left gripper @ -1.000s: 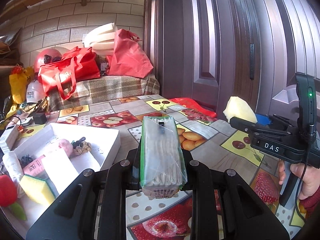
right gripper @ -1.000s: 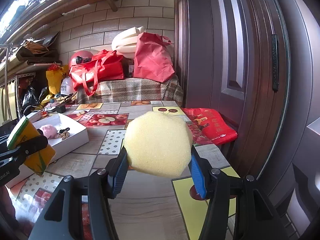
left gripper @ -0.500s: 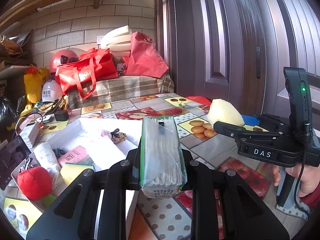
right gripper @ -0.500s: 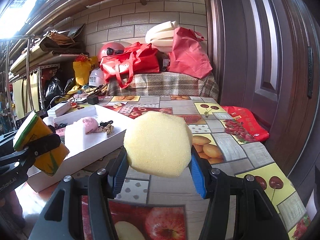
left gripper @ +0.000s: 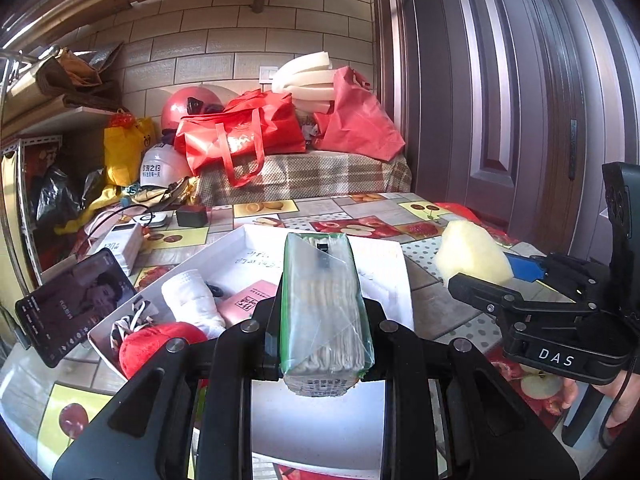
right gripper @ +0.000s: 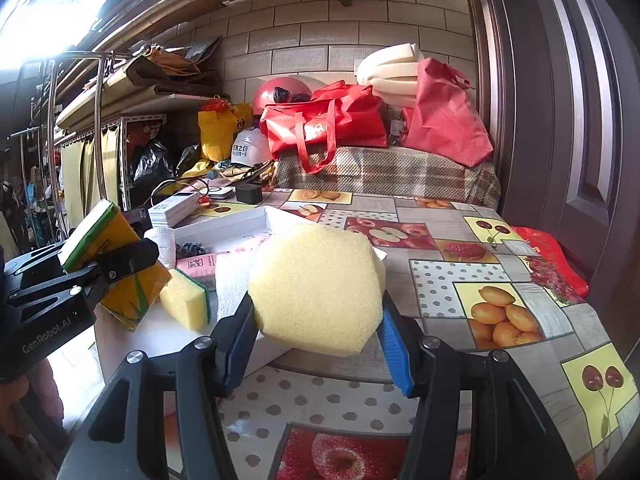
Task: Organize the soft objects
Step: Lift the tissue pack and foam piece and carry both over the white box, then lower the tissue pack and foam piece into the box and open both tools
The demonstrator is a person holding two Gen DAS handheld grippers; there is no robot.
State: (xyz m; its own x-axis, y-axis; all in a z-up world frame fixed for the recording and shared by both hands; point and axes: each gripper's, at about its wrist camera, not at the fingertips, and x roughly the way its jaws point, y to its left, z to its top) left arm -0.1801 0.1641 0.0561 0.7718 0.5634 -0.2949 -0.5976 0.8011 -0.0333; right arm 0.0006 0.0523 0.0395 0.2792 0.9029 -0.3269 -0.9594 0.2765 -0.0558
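Observation:
My left gripper (left gripper: 325,332) is shut on a tissue pack (left gripper: 324,308) in clear and green wrap, held above the white box (left gripper: 394,276). It also shows in the right wrist view (right gripper: 116,268), yellow and green. My right gripper (right gripper: 318,316) is shut on a pale yellow sponge (right gripper: 316,284), just right of the box; the sponge also shows in the left wrist view (left gripper: 472,258). In the box lie a red plush toy (left gripper: 160,346), a white roll (left gripper: 192,304), a pink card (left gripper: 250,302) and a yellow-green scrub sponge (right gripper: 186,298).
A phone (left gripper: 74,306) stands left of the box. A white carton (left gripper: 118,246) and a black adapter (left gripper: 192,216) lie behind. Red bags (left gripper: 240,132) sit on a plaid-covered bench at the back. A dark door (left gripper: 520,100) closes the right side. The fruit-print tablecloth (right gripper: 488,312) extends right.
Both grippers have swung left with their loads. The left now hangs over the white box, and the right has come up to the box's right edge.

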